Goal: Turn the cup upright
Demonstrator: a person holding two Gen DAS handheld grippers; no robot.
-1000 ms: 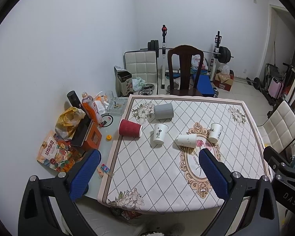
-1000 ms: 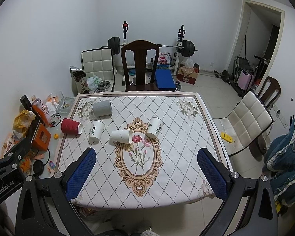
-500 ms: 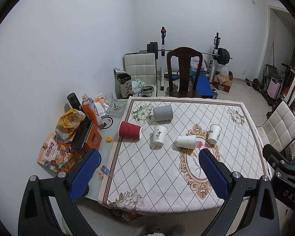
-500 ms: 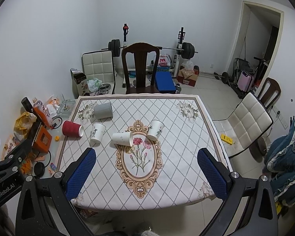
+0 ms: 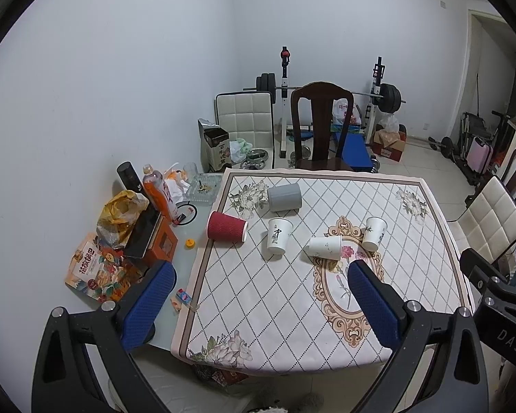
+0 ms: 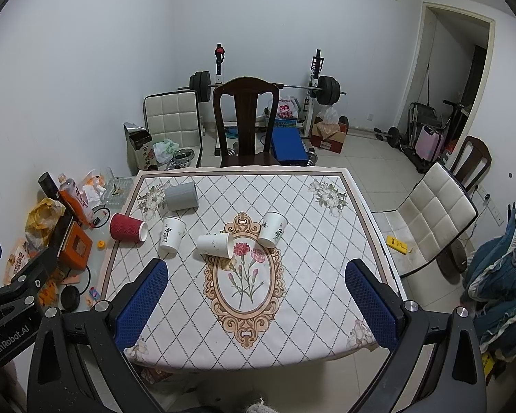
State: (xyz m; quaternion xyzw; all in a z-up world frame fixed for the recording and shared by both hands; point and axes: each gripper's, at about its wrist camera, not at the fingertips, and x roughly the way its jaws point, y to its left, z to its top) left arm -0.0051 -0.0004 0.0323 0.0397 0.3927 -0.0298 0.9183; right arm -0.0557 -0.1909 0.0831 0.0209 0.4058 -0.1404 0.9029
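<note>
- Hovering above the near edge of the table [image 6: 292,337], the right gripper [image 6: 256,296] has its blue-padded fingers spread wide with nothing between them.
- Left gripper [image 5: 258,301] is likewise wide open and empty, held over the near left part of the same table, well short of any cup.
- Five cups sit on the patterned tablecloth [image 5: 285,296], all toward the far half.
- Red ribbed cup [image 6: 127,228] lies on its side at the left edge of the cloth, mouth facing right.
- Grey cup [image 6: 181,197] lies on its side near the far left floral corner.
- White cup with black characters [image 6: 171,234] stands mouth-up just right of the red one.
- White cup on its side [image 6: 215,243] rests at the upper left rim of the oval medallion, mouth facing right.
- White cup with a green sprig [image 6: 273,229] stands mouth-up, tilted in view, just right of the lying one.
- Dark wooden chair [image 6: 246,120] stands at the far side of the table.
- Clutter, including an orange bottle [image 5: 159,191], covers the glass strip left of the cloth.
</note>
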